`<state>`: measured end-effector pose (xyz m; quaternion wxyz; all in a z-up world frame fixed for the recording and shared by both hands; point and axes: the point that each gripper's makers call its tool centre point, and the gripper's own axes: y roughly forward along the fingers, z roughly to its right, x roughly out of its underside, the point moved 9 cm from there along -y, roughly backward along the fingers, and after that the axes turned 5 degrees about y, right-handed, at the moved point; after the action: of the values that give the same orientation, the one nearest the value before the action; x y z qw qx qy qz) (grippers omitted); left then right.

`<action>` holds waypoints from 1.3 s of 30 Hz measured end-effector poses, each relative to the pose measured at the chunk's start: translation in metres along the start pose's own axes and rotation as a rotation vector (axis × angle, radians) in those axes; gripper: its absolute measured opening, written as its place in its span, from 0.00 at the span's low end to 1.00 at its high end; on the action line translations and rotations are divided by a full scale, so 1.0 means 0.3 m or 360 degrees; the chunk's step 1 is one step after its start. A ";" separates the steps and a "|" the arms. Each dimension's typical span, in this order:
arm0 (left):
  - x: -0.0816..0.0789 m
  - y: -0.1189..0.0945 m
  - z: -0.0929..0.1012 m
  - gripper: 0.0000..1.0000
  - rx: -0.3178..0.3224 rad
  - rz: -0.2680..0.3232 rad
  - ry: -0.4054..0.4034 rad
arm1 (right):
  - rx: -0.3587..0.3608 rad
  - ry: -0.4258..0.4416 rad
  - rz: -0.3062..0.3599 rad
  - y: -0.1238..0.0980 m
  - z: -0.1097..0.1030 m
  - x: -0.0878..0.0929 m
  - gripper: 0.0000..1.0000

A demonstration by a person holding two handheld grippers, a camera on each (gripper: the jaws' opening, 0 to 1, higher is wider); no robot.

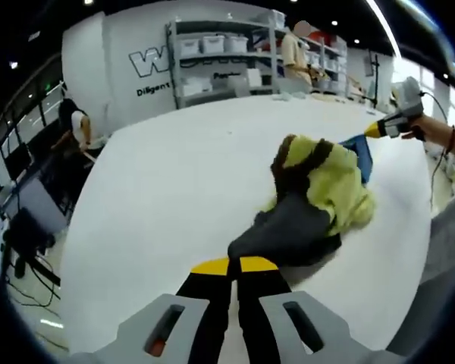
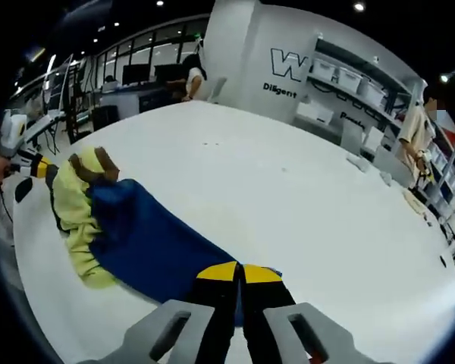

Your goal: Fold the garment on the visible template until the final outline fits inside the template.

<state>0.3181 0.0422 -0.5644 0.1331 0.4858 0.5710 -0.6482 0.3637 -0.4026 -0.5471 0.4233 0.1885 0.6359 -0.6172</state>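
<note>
I count one garment, a single bunched piece in four colours: yellow, grey, blue and brown, lying on the one white table. I hold two grippers: my left gripper at the garment's grey end and my right gripper at its blue end. Beyond the table's far edge stands one shelving unit carrying several white bins, too blurred to number. Two people stand past the table.

Lab, storage shelving, logo wall, desks
</note>
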 end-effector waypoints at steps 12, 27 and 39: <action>0.053 0.003 -0.062 0.00 -0.0065 -0.0117 -0.0035 | 0.0151 0.0026 -0.0027 -0.056 0.108 0.014 0.00; 0.085 -0.012 -0.130 0.00 -0.0121 -0.0162 -0.0137 | 0.0292 0.0078 -0.0142 -0.113 0.242 0.112 0.00; 0.120 -0.018 -0.159 0.00 -0.0158 -0.0215 -0.0108 | 0.0388 0.0079 -0.0251 -0.146 0.319 0.187 0.00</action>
<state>0.3193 0.0993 -0.5833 0.1322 0.4167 0.6290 -0.6428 0.3276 -0.5163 -0.5514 0.3316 0.2032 0.5794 -0.7163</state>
